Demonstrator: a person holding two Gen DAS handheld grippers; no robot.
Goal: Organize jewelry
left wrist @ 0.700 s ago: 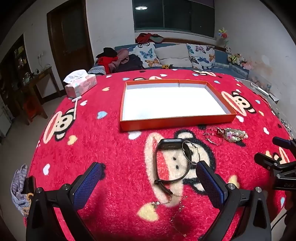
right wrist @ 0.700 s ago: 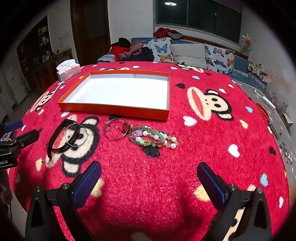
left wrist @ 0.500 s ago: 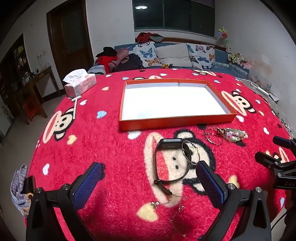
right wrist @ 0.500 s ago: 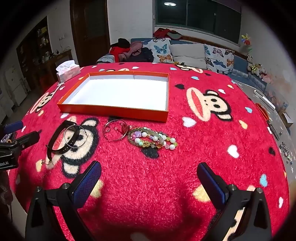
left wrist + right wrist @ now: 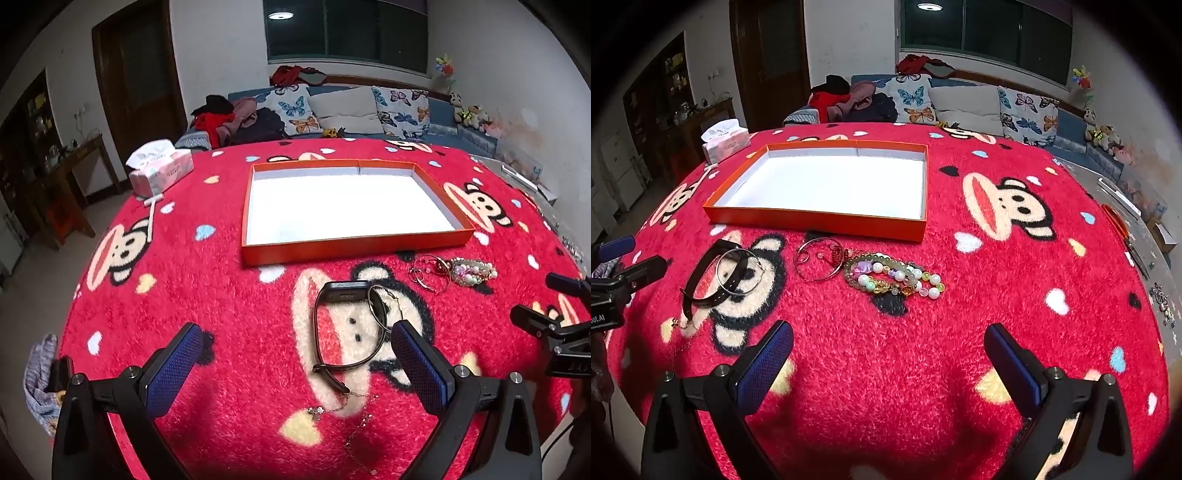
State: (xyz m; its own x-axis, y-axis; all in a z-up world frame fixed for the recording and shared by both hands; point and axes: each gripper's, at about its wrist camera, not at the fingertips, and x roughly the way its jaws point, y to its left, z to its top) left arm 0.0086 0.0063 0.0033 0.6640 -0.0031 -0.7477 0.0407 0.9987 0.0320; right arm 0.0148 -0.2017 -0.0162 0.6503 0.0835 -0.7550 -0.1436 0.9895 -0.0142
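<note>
Jewelry all out on the blanket (image 5: 221, 280) over the tabletop, none in the tray (image 5: 354, 247) yet; task looks barely begun. Tray sits at the far side, white floor bare, open top toward me, so anything lifted only needs a short carry forward.

Left tongs (image 5: 295, 365) wide apart, holding nothing, hovering near the watch (image 5: 343, 295). A thin bangle (image 5: 380, 306) overlaps the strap, and a fine chain (image 5: 351, 402) lies by its near end (I judge the chain likely to snag in the pile).

Right tongs (image 5: 888, 363) also wide apart and empty, aimed toward the beads (image 5: 894, 275), which touch the hoops (image 5: 820, 258) just left of them. Each tool faces its own cluster; that seems the reason for the split.
</note>
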